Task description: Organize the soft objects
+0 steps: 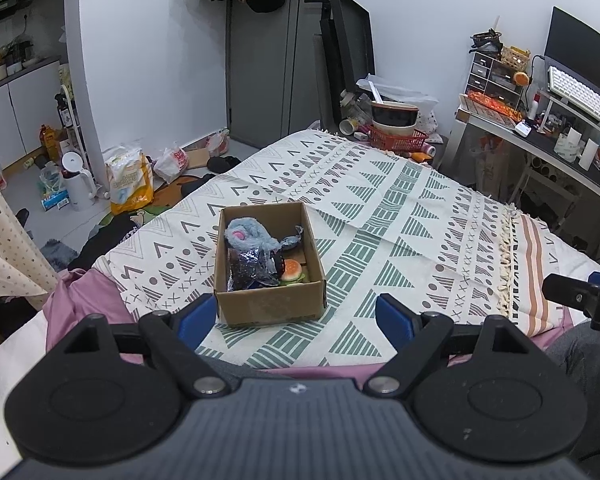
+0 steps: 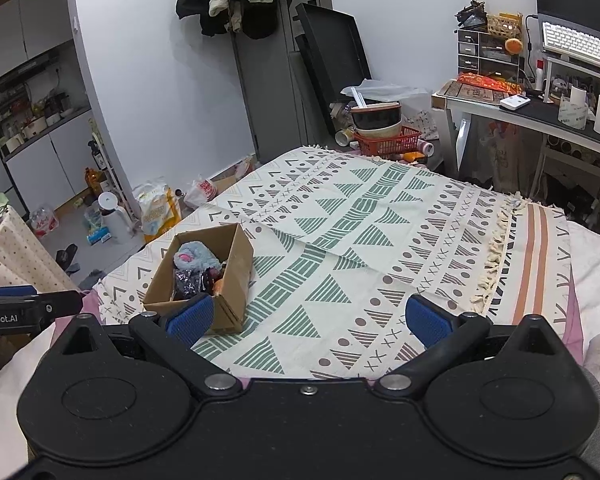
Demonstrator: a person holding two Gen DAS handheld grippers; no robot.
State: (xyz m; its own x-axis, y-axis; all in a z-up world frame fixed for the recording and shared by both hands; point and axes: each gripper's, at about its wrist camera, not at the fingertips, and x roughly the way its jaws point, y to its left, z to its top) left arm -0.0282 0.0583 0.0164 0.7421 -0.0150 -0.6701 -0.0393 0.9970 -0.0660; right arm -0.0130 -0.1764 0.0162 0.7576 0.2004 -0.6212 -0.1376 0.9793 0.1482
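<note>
Near the bed's left edge, soft toys (image 1: 252, 240) are seen packed in the cardboard box (image 1: 268, 300); both grippers' jaws are held released, empty; little seems left.

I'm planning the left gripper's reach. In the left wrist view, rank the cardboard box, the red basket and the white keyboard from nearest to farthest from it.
From the left gripper, open and empty:
1. Cardboard box, just ahead on the patterned blanket, slightly left of centre.
2. Red basket, beyond the blanket's far edge, holding stacked bowls.
3. White keyboard, far right on the desk shelf.
</note>
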